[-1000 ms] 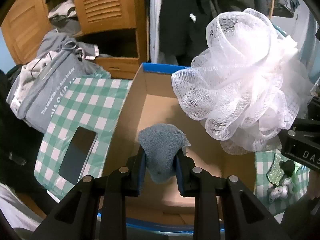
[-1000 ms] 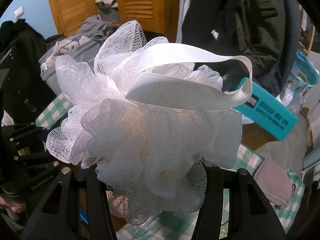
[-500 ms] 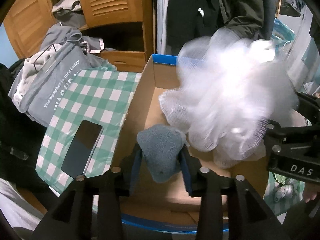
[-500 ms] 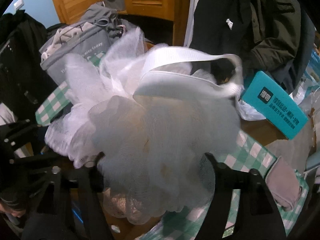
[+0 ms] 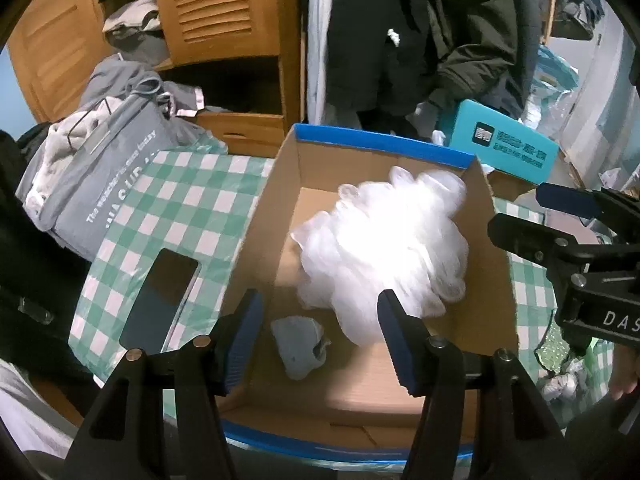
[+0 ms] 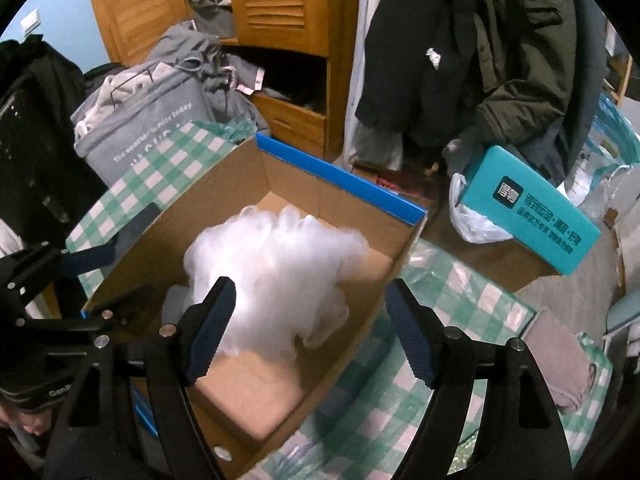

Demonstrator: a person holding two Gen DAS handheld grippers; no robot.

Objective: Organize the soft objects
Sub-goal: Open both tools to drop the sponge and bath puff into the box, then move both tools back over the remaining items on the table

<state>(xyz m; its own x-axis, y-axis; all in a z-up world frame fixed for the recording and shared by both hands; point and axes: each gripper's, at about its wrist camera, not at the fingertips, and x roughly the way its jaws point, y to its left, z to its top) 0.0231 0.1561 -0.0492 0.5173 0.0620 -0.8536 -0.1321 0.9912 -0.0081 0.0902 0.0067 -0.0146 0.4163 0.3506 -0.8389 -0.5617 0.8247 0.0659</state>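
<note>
left wrist view: left gripper [image 5: 320, 316] jaws, just opening, hold nothing; grey cloth [image 5: 299, 346] in cardboard box [image 5: 260, 216], white mesh puff [image 5: 384, 252] at its 1 o'clock; right gripper [image 6: 308, 320] likewise spread, empty.

Cardboard box [image 5: 272, 216] is sitting on the checked cloth [image 5: 176, 208]. Mesh bath pouf [image 5: 384, 248] is lying in the box toward its far right corner; small cloth [image 5: 300, 344] is lying on the box floor, near side, just left of the pouf. Phone [image 5: 160, 300] is lying on the cloth left of the box. Laundry bag [image 5: 100, 184] is sitting further left, in front of the wardrobe [image 5: 224, 32]. Printed carton [image 5: 504, 148] is sitting behind the box's right corner.
</note>
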